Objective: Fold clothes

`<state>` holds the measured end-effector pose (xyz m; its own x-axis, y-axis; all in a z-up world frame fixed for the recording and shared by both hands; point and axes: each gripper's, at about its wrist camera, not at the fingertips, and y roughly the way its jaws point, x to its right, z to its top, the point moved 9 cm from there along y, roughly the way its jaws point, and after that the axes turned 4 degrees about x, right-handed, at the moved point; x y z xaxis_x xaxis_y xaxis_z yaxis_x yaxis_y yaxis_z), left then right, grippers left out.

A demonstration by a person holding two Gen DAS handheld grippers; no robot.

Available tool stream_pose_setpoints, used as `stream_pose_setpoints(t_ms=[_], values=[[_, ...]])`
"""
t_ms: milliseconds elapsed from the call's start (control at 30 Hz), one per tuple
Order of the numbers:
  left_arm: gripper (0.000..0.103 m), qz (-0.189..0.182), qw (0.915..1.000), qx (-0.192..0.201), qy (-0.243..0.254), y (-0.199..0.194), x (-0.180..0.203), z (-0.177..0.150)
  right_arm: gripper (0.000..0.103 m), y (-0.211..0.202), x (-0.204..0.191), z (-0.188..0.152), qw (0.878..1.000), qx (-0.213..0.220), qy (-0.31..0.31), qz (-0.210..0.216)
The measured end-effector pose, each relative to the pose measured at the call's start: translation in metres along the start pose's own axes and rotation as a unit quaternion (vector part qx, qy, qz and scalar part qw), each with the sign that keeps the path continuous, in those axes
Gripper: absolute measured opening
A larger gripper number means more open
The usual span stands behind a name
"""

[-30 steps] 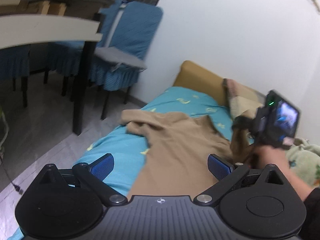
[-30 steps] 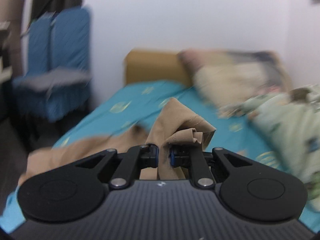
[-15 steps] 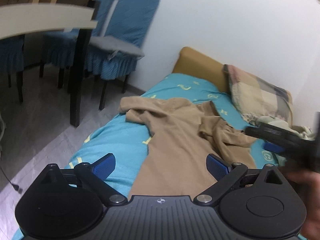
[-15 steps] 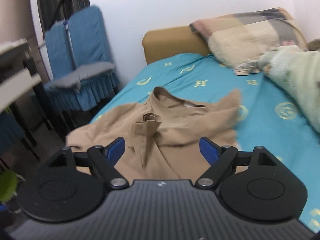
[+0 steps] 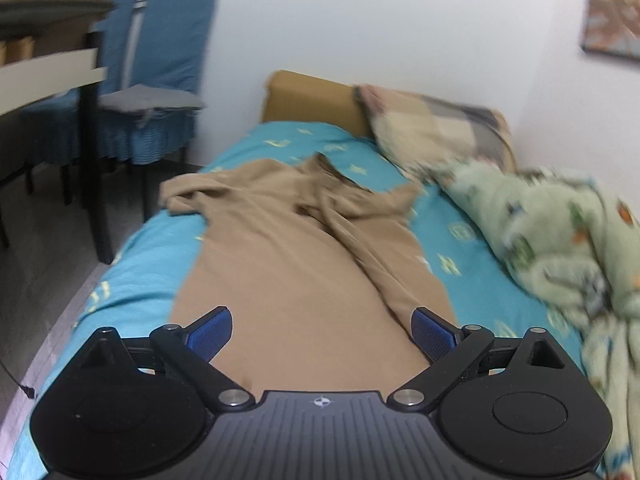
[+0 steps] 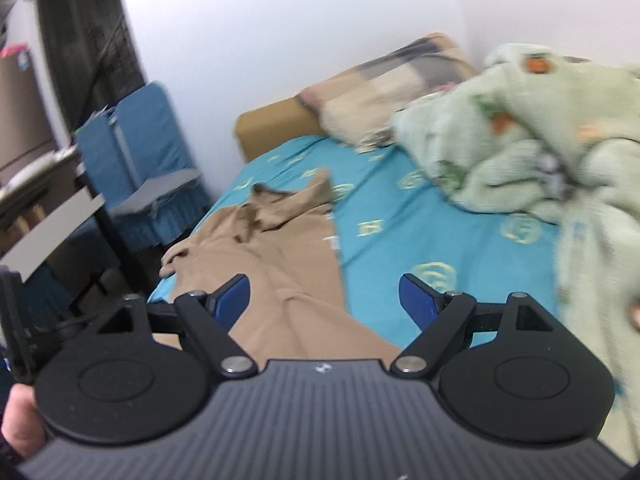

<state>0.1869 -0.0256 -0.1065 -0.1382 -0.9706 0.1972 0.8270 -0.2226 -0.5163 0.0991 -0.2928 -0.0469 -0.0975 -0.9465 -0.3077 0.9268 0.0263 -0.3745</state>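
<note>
Your garment (image 5: 304,264) lies lengthwise on the bed (image 5: 140,264), its collar end toward the headboard (image 5: 312,98). Right of it sits the blanket (image 5: 560,232), the pillow (image 5: 432,128) behind that, chairs (image 5: 160,80) on your left.

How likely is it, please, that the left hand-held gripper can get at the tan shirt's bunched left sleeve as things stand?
Probably yes. The left hand-held gripper is open and empty above the tan shirt, and only flat cloth lies between it and the bunched sleeve near the bed's edge; nothing blocks the way.
</note>
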Motion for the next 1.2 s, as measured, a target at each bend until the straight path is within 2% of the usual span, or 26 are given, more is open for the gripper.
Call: stream_pose_setpoints(t_ms=[133, 200, 433, 533, 600, 733, 767, 833, 867, 900, 967, 1067, 1200], values=[[0.097, -0.046, 0.9969, -0.036, 0.051, -0.004, 0.054, -0.030, 0.083, -0.023, 0.029, 0.017, 0.999, 0.042, 0.011, -0.019], [0.091, -0.056, 0.9922, -0.058, 0.095, -0.001, 0.086, -0.048, 0.083, -0.027, 0.045, 0.023, 0.998, 0.055, 0.018, -0.031], [0.083, -0.114, 0.9700, -0.077, 0.200, 0.015, 0.194, -0.098, 0.083, -0.009, 0.102, 0.012, 0.993, 0.029, 0.092, -0.062], [0.081, -0.132, 0.9620, -0.091, 0.221, 0.029, 0.231, -0.119, 0.083, 0.000, 0.124, 0.007, 0.990, 0.019, 0.116, -0.080], [0.078, -0.131, 0.9599, -0.103, 0.226, 0.046, 0.245, -0.131, 0.083, 0.005, 0.139, 0.007, 0.987, 0.020, 0.127, -0.098], [0.063, -0.124, 0.9569, -0.117, 0.235, 0.078, 0.257, -0.150, 0.083, 0.011, 0.159, 0.004, 0.981, 0.022, 0.153, -0.117], [0.062, -0.122, 0.9558, -0.118, 0.240, 0.086, 0.259, -0.155, 0.083, 0.014, 0.162, 0.003, 0.980, 0.018, 0.156, -0.119], [0.053, -0.110, 0.9559, -0.097, 0.254, 0.089, 0.259, -0.156, 0.083, 0.020, 0.167, 0.000, 0.979, 0.011, 0.164, -0.121], [0.040, -0.104, 0.9557, -0.085, 0.262, 0.090, 0.258, -0.157, 0.083, 0.022, 0.168, -0.001, 0.978, 0.010, 0.171, -0.121], [0.020, -0.107, 0.9572, -0.085, 0.255, 0.091, 0.256, -0.155, 0.083, 0.023, 0.170, -0.001, 0.977, 0.009, 0.176, -0.121], [0.010, -0.115, 0.9606, -0.090, 0.236, 0.090, 0.252, -0.152, 0.083, 0.025, 0.169, 0.000, 0.977, 0.010, 0.176, -0.123], [0.008, -0.130, 0.9662, -0.110, 0.194, 0.080, 0.239, -0.137, 0.083, 0.029, 0.169, 0.000, 0.977, 0.011, 0.175, -0.125], [0.008, -0.159, 0.9744, -0.096, 0.127, 0.034, 0.214, -0.088, 0.083, 0.026, 0.166, 0.002, 0.977, 0.015, 0.165, -0.132]])
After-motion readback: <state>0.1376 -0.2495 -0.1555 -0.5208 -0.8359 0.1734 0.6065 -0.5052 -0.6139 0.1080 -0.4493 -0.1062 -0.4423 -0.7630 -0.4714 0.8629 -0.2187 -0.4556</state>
